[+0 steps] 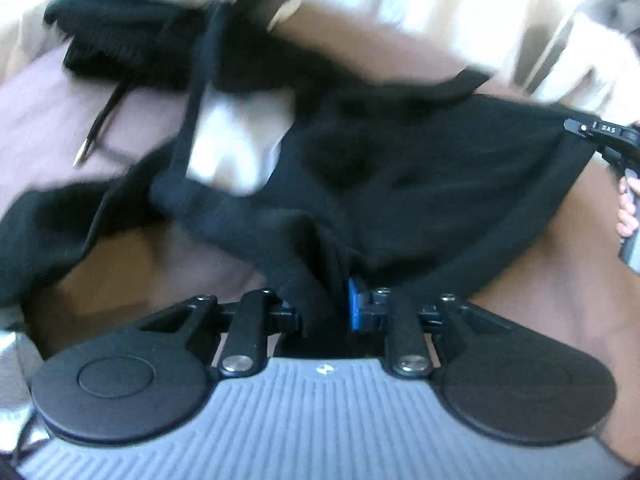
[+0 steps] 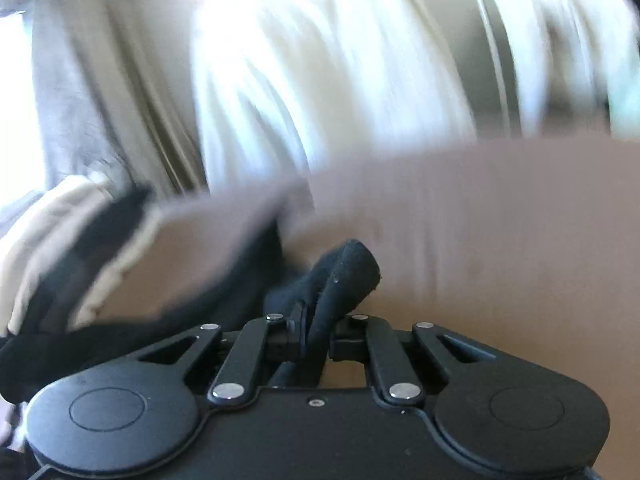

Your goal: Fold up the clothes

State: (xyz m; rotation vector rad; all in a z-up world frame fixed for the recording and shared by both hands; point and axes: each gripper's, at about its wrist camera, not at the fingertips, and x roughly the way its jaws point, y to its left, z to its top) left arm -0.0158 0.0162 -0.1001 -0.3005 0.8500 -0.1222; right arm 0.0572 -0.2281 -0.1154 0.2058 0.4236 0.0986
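In the left wrist view, the left gripper (image 1: 324,312) has its jaws nearly closed on a bunched fold of the black garment (image 1: 400,184), which lies spread across the brownish bed sheet (image 1: 552,304), its far corner pinched by the right gripper (image 1: 576,127) at the right edge. In the right wrist view, blurred, the right gripper (image 2: 318,336) is clamped tight on a rolled edge of the black garment (image 2: 352,268) above the sheet (image 2: 500,240), with pale curtains (image 2: 320,60) behind.

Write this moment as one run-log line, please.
left gripper: shut on garment | right gripper: shut on garment | surface: bed
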